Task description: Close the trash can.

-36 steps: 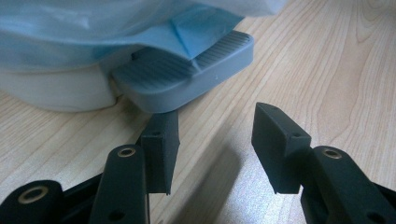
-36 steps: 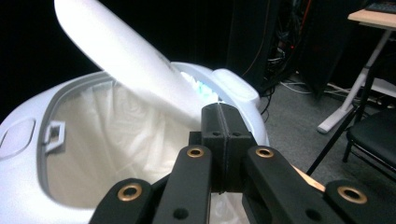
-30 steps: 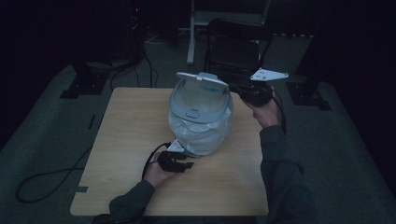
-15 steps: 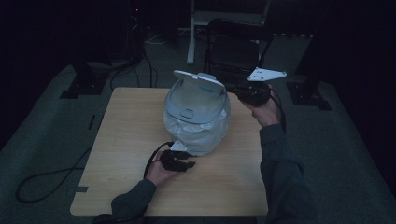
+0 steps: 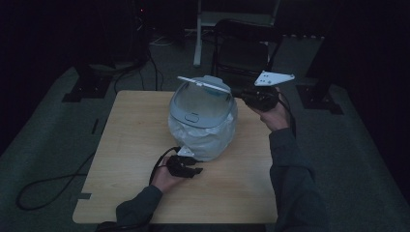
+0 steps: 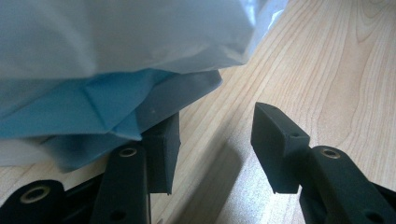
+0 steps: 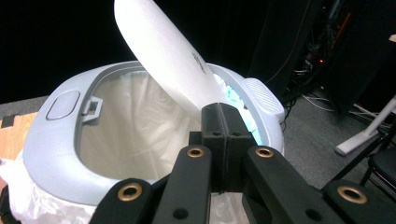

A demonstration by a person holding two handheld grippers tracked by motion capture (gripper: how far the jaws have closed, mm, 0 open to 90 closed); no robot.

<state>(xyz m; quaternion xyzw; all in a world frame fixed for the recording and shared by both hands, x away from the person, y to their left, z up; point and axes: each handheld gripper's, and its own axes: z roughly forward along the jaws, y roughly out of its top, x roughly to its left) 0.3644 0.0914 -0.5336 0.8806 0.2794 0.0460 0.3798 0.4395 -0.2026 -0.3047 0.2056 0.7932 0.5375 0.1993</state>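
A pale wooden tabletop (image 5: 125, 145) stands in a dark room, a chair (image 5: 244, 46) behind it. The bin (image 5: 200, 121) sits mid-table, its lid (image 5: 203, 83) tilted up as before. The left gripper (image 5: 186, 166) rests jaws apart by the bag (image 6: 116, 56); the right gripper (image 5: 244, 93), jaws together, stays at the lid.

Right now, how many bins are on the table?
1. A single lidded bin lined with a plastic bag stands near the middle of the table, toward its far edge. Nothing looks hidden behind it.
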